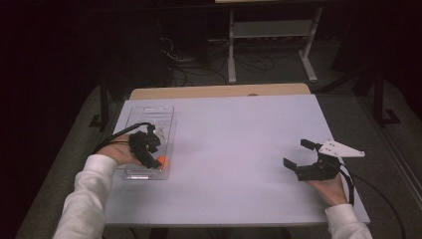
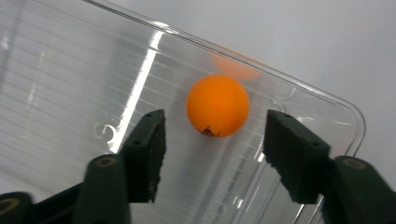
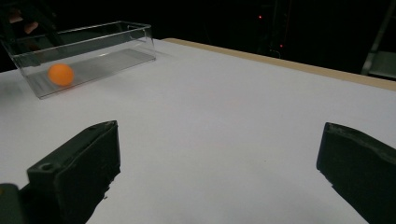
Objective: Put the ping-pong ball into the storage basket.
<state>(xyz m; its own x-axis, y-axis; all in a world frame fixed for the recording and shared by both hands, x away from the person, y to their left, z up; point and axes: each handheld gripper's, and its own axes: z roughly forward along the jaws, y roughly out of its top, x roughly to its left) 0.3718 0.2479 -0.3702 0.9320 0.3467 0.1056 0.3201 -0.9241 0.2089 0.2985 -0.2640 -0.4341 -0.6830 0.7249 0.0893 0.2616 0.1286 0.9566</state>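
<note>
An orange ball (image 1: pixel 164 160) lies on the floor of a clear plastic box (image 1: pixel 149 117) at the table's left, near the box's near right corner. My left gripper (image 1: pixel 152 152) hangs over the box, open, its jaws either side of the ball (image 2: pixel 217 106) and a little short of it, not touching. The box wall (image 2: pixel 299 86) runs just past the ball. My right gripper (image 1: pixel 296 154) rests open near the table's right side, far from the box (image 3: pixel 100 35). From there the ball (image 3: pixel 61 74) shows through the clear wall.
The white table top (image 1: pixel 229 149) spreads wide between the two grippers. A tan board edge (image 1: pixel 219 91) runs along the far side. Beyond it stand a white desk frame (image 1: pixel 271 30) and loose cables on the dark floor.
</note>
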